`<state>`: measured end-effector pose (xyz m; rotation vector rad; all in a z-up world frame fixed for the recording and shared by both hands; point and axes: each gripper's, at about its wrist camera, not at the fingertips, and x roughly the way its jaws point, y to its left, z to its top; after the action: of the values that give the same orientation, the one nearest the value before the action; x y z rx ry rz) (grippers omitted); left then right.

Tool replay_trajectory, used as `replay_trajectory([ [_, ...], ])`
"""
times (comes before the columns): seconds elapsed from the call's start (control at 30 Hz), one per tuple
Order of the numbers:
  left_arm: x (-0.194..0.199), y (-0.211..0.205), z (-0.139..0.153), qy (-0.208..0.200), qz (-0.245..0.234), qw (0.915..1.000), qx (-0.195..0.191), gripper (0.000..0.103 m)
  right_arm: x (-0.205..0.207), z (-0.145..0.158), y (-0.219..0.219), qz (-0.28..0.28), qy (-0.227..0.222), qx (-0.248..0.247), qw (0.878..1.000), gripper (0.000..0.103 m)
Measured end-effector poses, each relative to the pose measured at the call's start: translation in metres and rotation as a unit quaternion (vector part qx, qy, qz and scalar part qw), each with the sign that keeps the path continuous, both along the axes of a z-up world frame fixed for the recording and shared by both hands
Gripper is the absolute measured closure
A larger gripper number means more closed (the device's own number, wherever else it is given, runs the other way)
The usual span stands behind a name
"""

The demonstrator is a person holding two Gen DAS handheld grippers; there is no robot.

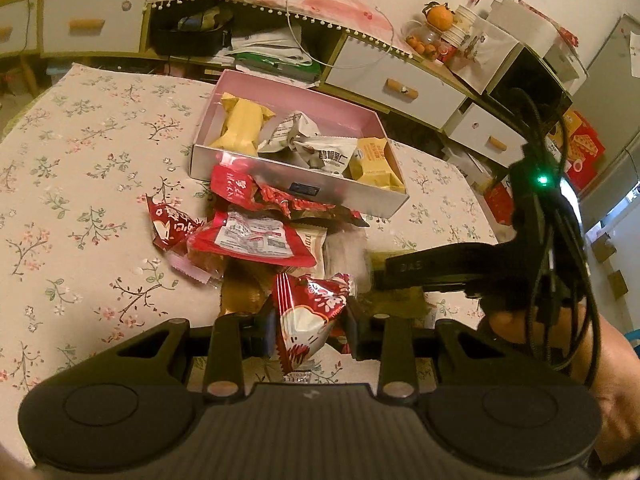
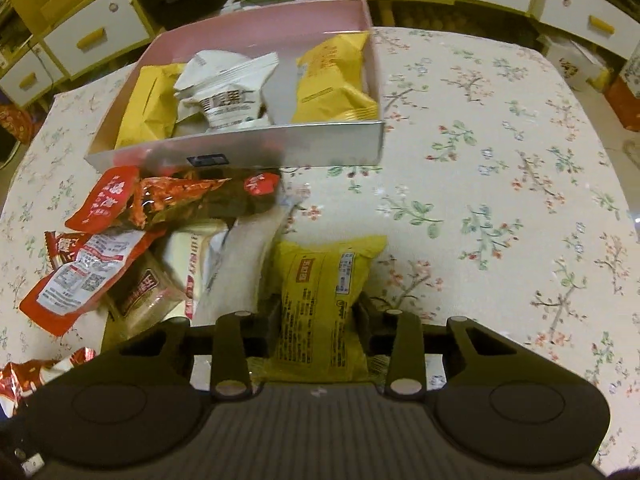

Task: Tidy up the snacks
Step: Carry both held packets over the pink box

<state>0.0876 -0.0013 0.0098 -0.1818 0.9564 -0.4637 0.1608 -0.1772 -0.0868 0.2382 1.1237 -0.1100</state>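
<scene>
Little can be read with certainty. The black body of the right gripper, seen from the left wrist camera, carries raised letters that look like "DAS", cut off at the edge. A white packet in the pink box bears large dark Chinese characters, the last reading "仁". The red packet on the tablecloth shows white Chinese characters, too distorted to read. The yellow packet between the right gripper's fingers has a red Chinese logo and fine print, all too small to tell.
</scene>
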Motion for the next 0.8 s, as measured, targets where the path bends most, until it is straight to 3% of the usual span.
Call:
replay_trajectory([
  [0.43,0.015,-0.003,0.009,-0.015,0.004,0.9999,0.007,0.065,-0.011,0.036,-0.03,-0.041,-0.051,0.021,0.998,0.069],
  [0.57,0.03,-0.014,0.009,-0.021,-0.003,0.9994,0.029,0.066,-0.011,0.044,-0.035,-0.046,-0.07,0.029,0.996,0.069],
  [0.8,0.066,-0.02,0.017,-0.025,0.008,0.9992,0.029,0.065,-0.01,0.055,-0.037,-0.044,-0.096,0.027,0.994,0.069],
])
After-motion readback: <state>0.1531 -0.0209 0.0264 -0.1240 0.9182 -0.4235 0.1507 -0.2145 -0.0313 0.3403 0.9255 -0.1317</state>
